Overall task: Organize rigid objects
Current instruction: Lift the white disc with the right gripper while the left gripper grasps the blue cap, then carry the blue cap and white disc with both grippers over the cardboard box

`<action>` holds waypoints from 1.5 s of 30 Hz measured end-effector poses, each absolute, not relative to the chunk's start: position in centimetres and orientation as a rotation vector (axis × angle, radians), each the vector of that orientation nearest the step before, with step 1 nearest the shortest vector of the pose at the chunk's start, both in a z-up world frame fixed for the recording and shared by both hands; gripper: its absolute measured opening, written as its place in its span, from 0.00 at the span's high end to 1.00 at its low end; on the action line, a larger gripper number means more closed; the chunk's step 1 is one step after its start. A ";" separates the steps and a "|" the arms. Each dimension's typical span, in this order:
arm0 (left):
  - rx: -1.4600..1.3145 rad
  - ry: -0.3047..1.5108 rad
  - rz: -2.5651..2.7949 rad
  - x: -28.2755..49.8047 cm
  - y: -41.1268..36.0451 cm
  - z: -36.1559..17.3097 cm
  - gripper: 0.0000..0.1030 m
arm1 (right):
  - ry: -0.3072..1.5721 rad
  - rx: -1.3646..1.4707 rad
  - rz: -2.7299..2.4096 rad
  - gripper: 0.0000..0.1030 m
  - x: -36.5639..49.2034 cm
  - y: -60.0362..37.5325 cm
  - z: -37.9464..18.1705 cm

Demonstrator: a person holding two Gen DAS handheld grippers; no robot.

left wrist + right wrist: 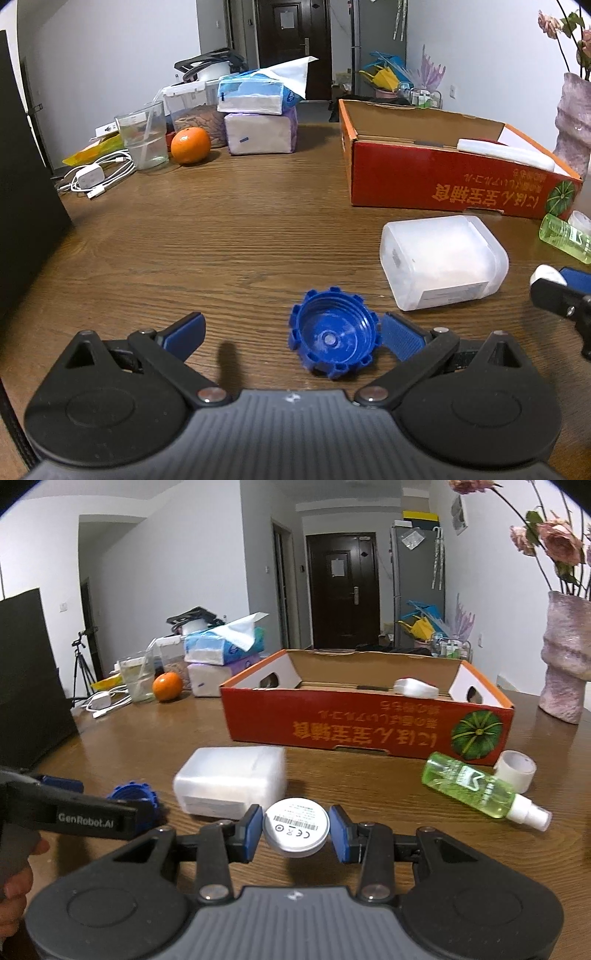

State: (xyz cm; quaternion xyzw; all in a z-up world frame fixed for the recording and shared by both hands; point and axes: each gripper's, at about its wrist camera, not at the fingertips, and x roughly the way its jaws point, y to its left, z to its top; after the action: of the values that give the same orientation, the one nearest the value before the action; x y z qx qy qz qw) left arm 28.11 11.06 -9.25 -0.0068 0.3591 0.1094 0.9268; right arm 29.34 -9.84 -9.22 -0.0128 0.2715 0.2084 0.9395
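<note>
At lower centre of the right wrist view, a white round disc (295, 827) is clamped in the right claw (295, 832), the red cardboard box (365, 731) lying ahead; the left claw (291, 334), spread wide, is set around a blue cap (332, 339) on the bench (221, 240).

An orange (190, 145) sits beside a clear cup (144, 136), stacked tissue packs (258, 118) and a white charger (88, 179).
</note>
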 end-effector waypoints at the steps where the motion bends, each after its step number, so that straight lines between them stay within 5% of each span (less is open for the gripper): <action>1: -0.015 0.737 0.221 28.1 11.0 -9.3 0.00 | 0.553 -0.023 0.421 0.63 29.4 -10.1 -9.2; 19: -0.030 0.691 0.167 27.6 9.7 -9.1 0.00 | 0.530 0.004 0.380 0.63 29.8 -13.0 -8.9; 25: -0.026 0.702 0.160 27.7 9.7 -9.4 0.13 | 0.526 0.005 0.377 0.63 29.7 -13.0 -8.8; 30: -0.032 0.720 0.120 27.8 9.5 -9.7 0.46 | 0.522 0.004 0.377 0.63 29.6 -13.1 -8.8; 45: -0.024 0.654 0.097 26.2 8.4 -8.5 0.46 | 0.499 0.007 0.373 0.63 29.3 -13.3 -8.4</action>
State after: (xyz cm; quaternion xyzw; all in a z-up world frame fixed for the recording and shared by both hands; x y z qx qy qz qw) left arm 26.23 8.41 -8.45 -0.0120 0.3211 0.0477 0.9458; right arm 29.27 -13.34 -8.44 0.0035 0.2457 0.1836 0.9518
